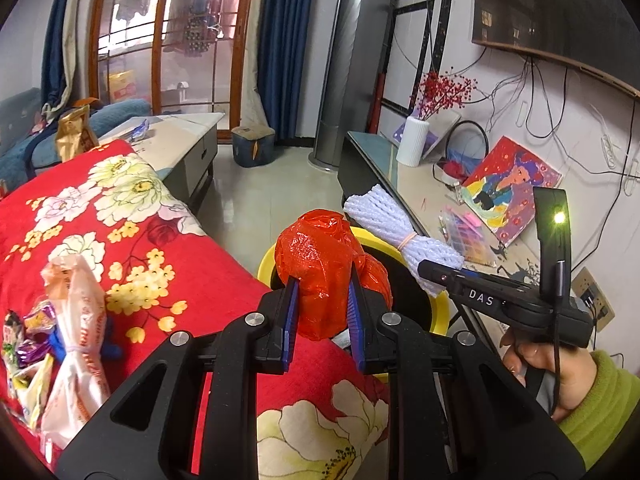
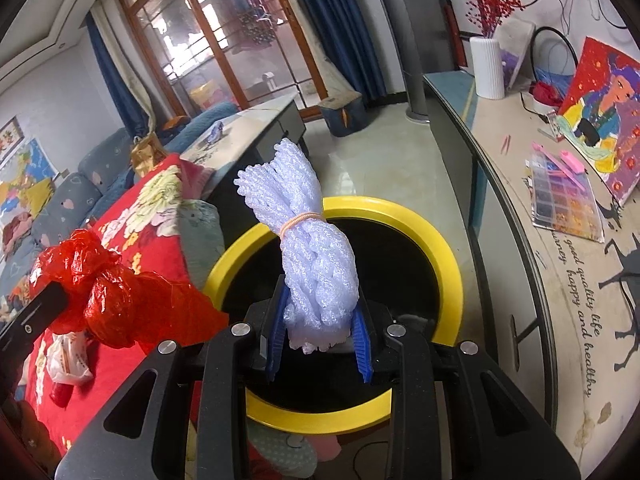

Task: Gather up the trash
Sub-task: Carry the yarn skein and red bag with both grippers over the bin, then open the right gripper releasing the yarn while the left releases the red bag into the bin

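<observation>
1. The left tongs [image 1: 323,312] are clenched on a crumpled red plastic bag [image 1: 328,268], blue pads pressing in from both sides, and the bag hangs at the near edge of a yellow-rimmed bin [image 2: 400,216]
2. The right tongs [image 2: 320,344] grip a bundle of white foam netting [image 2: 308,256] tied with a rubber band [image 2: 300,219]; from the right wrist view the bundle sits squarely above the bin's dark opening
3. Both pieces of trash are thus held over or beside the bin mouth but neither is let go yet, so I judge this the drop-off step for these two items
4. The person's hand [image 1: 536,364], in a green sleeve [image 1: 600,412], holds the right tool just beside the left one, the two loads nearly side by side
5. Still to collect: on the red floral blanket [image 1: 168,240] to the left lie a tied pale plastic bag [image 1: 76,320] and a small heap of bright candy wrappers [image 1: 28,336], well apart from the bin
6. What already lies in the bin I cannot tell; its inside is black in both views, though something pale may sit near the bottom behind the right tongs
7. My reading: the task is partway along, two items about to go in, and at least the pale bag and wrappers left for another trip
</observation>
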`<state>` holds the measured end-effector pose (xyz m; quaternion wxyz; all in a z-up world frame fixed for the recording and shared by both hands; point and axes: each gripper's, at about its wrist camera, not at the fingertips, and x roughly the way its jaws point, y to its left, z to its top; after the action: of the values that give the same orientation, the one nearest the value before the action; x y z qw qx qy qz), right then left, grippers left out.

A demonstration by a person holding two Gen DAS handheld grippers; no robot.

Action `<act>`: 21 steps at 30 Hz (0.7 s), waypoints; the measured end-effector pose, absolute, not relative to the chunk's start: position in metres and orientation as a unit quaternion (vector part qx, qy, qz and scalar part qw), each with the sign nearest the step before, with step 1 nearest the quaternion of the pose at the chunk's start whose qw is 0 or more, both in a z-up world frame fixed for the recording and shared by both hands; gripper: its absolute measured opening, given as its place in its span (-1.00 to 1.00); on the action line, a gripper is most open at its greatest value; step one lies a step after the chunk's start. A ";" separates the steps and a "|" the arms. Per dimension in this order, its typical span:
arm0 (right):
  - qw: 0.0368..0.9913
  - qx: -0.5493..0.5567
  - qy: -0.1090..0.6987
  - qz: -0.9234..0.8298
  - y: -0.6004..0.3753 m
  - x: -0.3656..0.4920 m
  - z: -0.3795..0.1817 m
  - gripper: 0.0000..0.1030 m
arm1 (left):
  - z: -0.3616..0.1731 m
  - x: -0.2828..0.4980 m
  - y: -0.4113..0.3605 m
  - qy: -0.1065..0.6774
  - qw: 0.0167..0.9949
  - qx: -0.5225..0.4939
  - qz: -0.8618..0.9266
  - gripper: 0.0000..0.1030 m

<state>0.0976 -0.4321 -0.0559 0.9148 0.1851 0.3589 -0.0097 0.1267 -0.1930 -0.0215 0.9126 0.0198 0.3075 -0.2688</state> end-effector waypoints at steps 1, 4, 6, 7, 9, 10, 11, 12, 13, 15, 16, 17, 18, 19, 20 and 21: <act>0.914 0.186 0.361 -0.011 -0.432 0.097 -0.057 -0.45 | -0.024 0.128 -0.195 0.310 0.912 0.021 -0.269 -0.70; 0.911 0.189 0.366 -0.015 -0.435 0.097 -0.061 -0.45 | -0.029 0.131 -0.201 0.315 0.909 0.026 -0.270 -0.70; 0.910 0.190 0.369 -0.017 -0.436 0.097 -0.064 -0.45 | -0.032 0.133 -0.204 0.318 0.908 0.028 -0.272 -0.70; 0.909 0.191 0.370 -0.018 -0.436 0.098 -0.065 -0.45 | -0.034 0.133 -0.206 0.320 0.907 0.029 -0.271 -0.70; 0.907 0.194 0.373 -0.020 -0.438 0.098 -0.068 -0.44 | -0.038 0.136 -0.209 0.324 0.906 0.031 -0.272 -0.70; 0.907 0.195 0.374 -0.020 -0.440 0.099 -0.069 -0.43 | -0.040 0.137 -0.210 0.327 0.904 0.032 -0.272 -0.70; 0.906 0.196 0.375 -0.020 -0.440 0.099 -0.070 -0.43 | -0.042 0.138 -0.211 0.329 0.904 0.033 -0.272 -0.70; 0.905 0.198 0.376 -0.021 -0.441 0.099 -0.071 -0.43 | -0.044 0.139 -0.212 0.331 0.903 0.033 -0.271 -0.70; 0.904 0.200 0.377 -0.021 -0.442 0.100 -0.072 -0.43 | -0.045 0.140 -0.213 0.333 0.902 0.032 -0.271 -0.70; 0.903 0.202 0.379 -0.024 -0.445 0.101 -0.073 -0.35 | -0.047 0.143 -0.213 0.335 0.903 0.030 -0.269 -0.63; 0.902 0.202 0.380 -0.026 -0.445 0.101 -0.073 -0.30 | -0.048 0.144 -0.212 0.335 0.903 0.027 -0.269 -0.46; 0.902 0.203 0.380 -0.028 -0.445 0.100 -0.073 -0.30 | -0.047 0.145 -0.213 0.335 0.903 0.026 -0.268 -0.27; 0.902 0.204 0.380 -0.029 -0.445 0.100 -0.073 -0.19 | -0.047 0.145 -0.212 0.333 0.904 0.023 -0.267 -0.16; 0.901 0.205 0.380 -0.030 -0.446 0.100 -0.073 -0.05 | -0.047 0.144 -0.211 0.332 0.905 0.020 -0.267 0.04; 0.902 0.204 0.379 -0.033 -0.446 0.100 -0.072 -0.01 | -0.046 0.144 -0.209 0.330 0.906 0.016 -0.265 0.20; 0.902 0.203 0.378 -0.035 -0.446 0.099 -0.072 0.00 | -0.045 0.143 -0.206 0.328 0.907 0.013 -0.263 0.27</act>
<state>0.0993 -0.4460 -0.0723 0.9025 0.2034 0.3781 -0.0346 0.1432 -0.2064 -0.0453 0.9073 0.0127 0.3281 -0.2627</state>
